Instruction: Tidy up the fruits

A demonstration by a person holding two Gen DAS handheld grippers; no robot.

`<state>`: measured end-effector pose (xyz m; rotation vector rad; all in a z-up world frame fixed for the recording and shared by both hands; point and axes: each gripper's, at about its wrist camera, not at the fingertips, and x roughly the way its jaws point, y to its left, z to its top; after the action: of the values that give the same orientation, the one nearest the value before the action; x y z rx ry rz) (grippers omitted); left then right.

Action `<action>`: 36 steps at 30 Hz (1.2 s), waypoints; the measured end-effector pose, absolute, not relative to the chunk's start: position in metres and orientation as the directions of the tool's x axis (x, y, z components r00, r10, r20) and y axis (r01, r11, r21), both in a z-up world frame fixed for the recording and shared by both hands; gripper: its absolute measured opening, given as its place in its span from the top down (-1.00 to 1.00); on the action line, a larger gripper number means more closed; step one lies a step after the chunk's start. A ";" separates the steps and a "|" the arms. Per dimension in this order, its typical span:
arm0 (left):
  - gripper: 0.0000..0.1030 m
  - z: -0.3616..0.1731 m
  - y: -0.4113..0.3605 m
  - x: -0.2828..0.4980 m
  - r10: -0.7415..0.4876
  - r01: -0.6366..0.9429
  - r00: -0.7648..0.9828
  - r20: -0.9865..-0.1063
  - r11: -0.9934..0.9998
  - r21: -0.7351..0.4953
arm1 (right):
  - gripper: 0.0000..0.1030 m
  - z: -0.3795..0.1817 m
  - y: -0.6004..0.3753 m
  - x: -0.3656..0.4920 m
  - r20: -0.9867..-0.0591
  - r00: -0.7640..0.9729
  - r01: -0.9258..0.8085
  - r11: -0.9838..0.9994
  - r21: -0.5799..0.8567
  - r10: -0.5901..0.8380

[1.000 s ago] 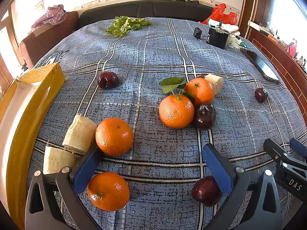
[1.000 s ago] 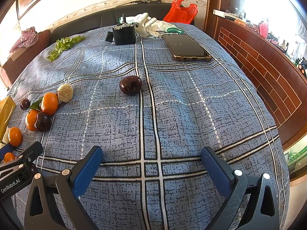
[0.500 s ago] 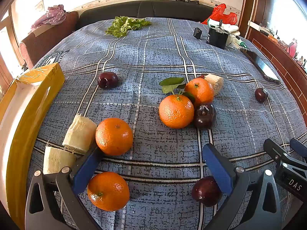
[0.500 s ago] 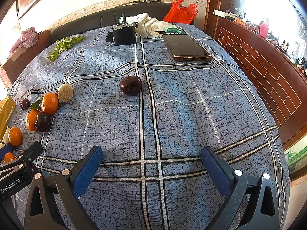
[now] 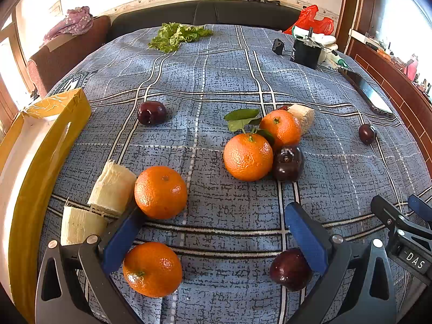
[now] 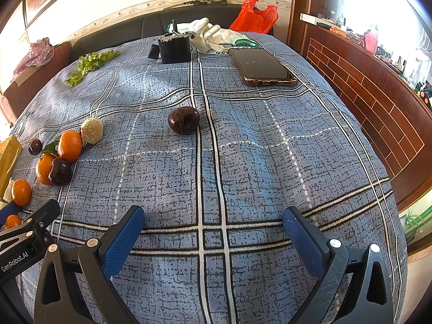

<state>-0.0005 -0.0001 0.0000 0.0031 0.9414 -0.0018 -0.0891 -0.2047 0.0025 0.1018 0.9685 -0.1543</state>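
Note:
In the left wrist view, several oranges lie on the blue plaid cloth: one [image 5: 160, 192] by my left finger, one [image 5: 152, 269] nearest the camera, two [image 5: 247, 156] in a cluster with a dark plum [image 5: 287, 163]. Other plums lie at the far left [image 5: 151, 112], far right [image 5: 367, 134] and under my right finger [image 5: 290, 269]. Two peeled white pieces [image 5: 112, 189] lie at the left. My left gripper [image 5: 213, 226] is open and empty. My right gripper [image 6: 213, 229] is open and empty, with a plum [image 6: 184, 120] well ahead of it.
A yellow box [image 5: 48, 145] stands at the left edge. Lettuce [image 5: 178, 35] lies at the far end. A phone [image 6: 263, 66], a black box [image 6: 174, 47] and white gloves [image 6: 213, 36] lie at the far right. A wooden ledge [image 6: 378, 86] borders the right side.

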 end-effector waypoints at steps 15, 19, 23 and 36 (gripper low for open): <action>-1.00 0.000 0.000 0.000 0.000 0.003 0.589 -0.808 1.000 0.002 | -1.00 0.002 -0.204 -0.089 -0.826 0.556 0.181 0.983 0.014 -0.091; -1.00 0.000 -0.001 0.000 0.006 -0.005 0.589 -0.808 1.000 0.003 | -1.00 0.000 -0.204 -0.089 -0.827 0.555 0.193 0.981 0.016 -0.096; -1.00 0.000 -0.001 0.001 -0.002 0.004 0.588 -0.809 1.000 0.000 | -1.00 0.001 -0.205 -0.088 -0.826 0.556 0.193 0.981 0.021 -0.091; -0.99 0.002 0.006 -0.003 -0.076 0.085 0.604 -0.794 0.996 -0.031 | -1.00 0.001 -0.205 -0.088 -0.827 0.555 0.192 0.981 0.021 -0.091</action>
<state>-0.0032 0.0058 0.0017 0.0102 0.9179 -0.0928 -0.0885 -0.2048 0.0010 0.1127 0.9684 -0.1675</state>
